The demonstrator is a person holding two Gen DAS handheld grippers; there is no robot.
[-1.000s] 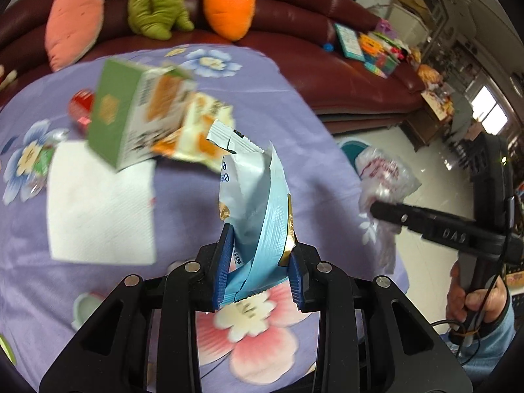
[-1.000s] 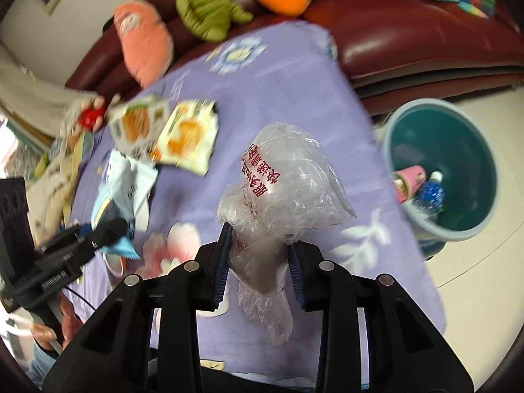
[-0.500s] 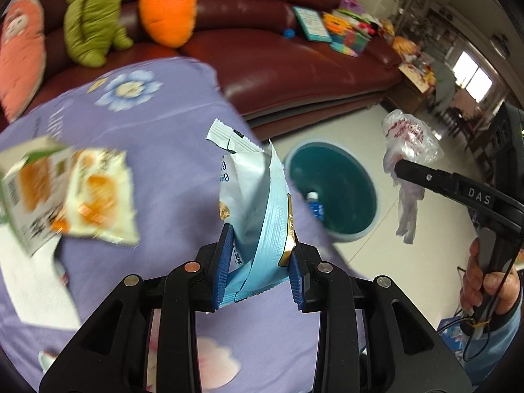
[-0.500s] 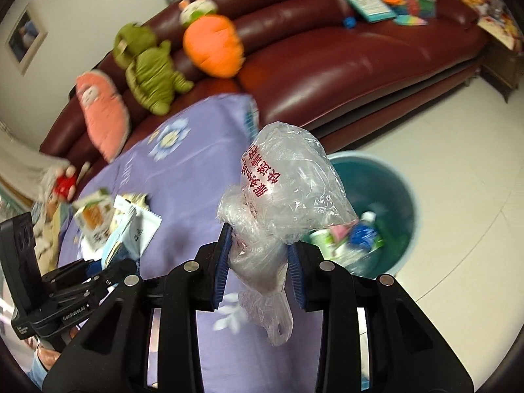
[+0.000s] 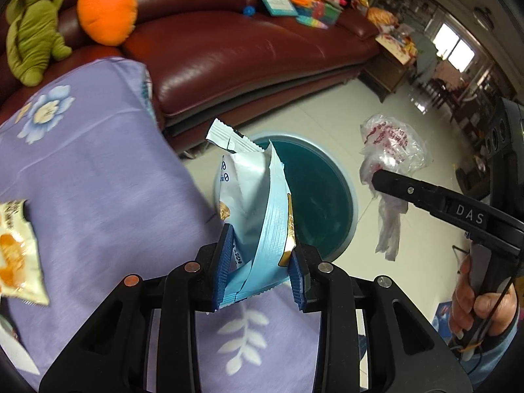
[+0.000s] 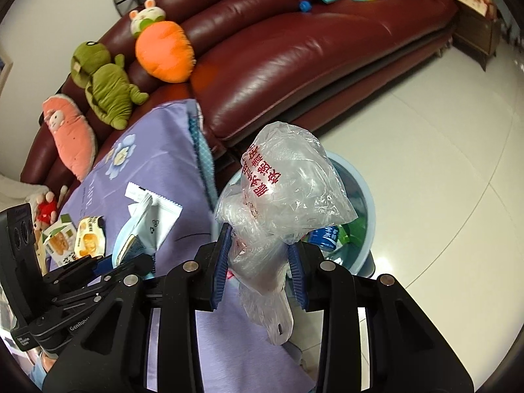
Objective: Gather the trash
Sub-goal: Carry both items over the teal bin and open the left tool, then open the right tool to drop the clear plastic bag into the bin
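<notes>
The sofa point(image 5: 235, 49) and the purple-clothed table point(image 5: 98, 177) fill the background, and the teal bin point(image 5: 327, 196) stands on the floor just off the table's corner, with a bottle and other rubbish already inside in the right wrist view. The left gripper point(image 5: 260, 268) is clamped almost fully closed on the lower end of a light-blue wrapper point(image 5: 258, 203), which stands upright above the table's edge beside the bin's near rim. The right gripper point(image 6: 258, 262) has its jaws partly closed, pinching a crumpled clear bag point(image 6: 285, 190) over the bin's near side. The biggest risk, as I judge it, is a release too early: the wrapper is not clearly over the opening, so it could fall on the cloth or the floor. The bag is light and loose; it may drift past the rim or cling to a pad instead of dropping. The two grippers are close together and could knock each other. A snack packet point(image 5: 16, 249) near the table's left edge remains uncollected.
</notes>
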